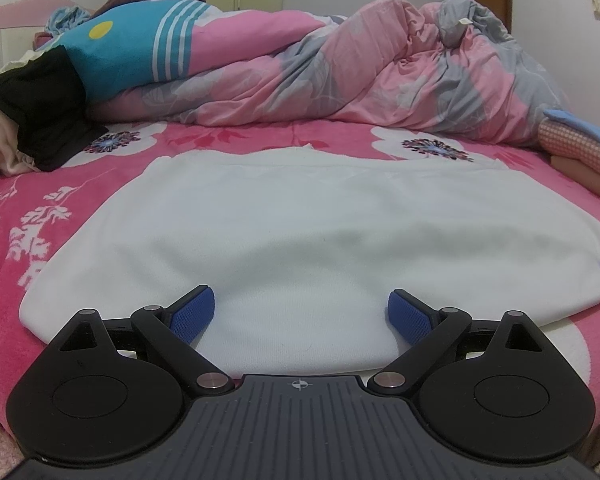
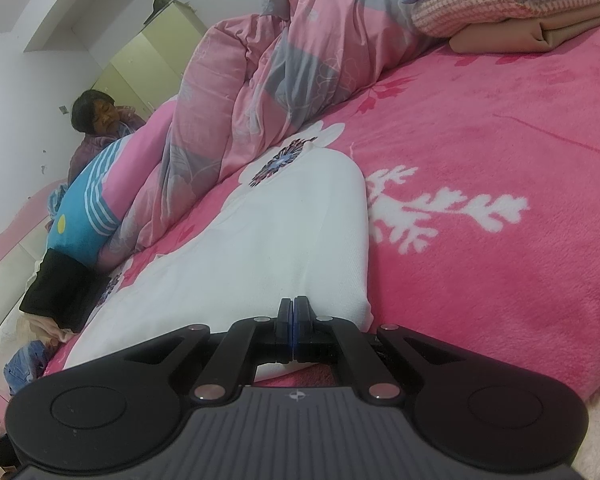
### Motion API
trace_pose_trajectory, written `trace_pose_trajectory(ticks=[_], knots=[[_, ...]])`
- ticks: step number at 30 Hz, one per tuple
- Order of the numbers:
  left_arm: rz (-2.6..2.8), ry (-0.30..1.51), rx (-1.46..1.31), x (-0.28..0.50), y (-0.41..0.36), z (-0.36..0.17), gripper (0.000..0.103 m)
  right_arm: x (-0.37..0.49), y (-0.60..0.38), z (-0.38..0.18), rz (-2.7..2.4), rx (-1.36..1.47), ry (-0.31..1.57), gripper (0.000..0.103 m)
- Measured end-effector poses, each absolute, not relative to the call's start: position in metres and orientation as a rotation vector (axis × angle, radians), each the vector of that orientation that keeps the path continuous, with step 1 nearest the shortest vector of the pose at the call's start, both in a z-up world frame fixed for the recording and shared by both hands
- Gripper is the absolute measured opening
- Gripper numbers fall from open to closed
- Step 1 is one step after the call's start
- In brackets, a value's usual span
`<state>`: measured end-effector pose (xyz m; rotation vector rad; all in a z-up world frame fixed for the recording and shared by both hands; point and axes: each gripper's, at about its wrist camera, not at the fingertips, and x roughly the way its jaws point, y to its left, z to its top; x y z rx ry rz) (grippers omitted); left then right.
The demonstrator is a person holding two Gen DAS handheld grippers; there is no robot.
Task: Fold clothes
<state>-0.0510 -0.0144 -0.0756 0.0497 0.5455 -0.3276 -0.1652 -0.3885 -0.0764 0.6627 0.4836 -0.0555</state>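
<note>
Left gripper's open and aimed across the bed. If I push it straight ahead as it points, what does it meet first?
Most likely the white garment: the left gripper sits low with its jaws spread over the near hem. Clear of that, the rumpled pink quilt lies beyond; height above the cloth is hard to judge.

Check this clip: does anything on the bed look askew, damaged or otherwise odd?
Nothing looks damaged or spilled. The white garment lies flat on the pink bedspread. The only mess is the rumpled quilt heaped along the far side. The left gripper is open over the garment's near edge; the right gripper is shut at its corner.
</note>
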Motion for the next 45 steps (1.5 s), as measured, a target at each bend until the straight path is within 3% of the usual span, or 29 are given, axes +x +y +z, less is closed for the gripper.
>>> trace_pose_trajectory(ticks=[45], knots=[[-0.318,0.555,0.069,-0.050,-0.015,-0.065,0.095,-0.165,-0.389,-0.077,-0.056,0.666,0.478,0.000]])
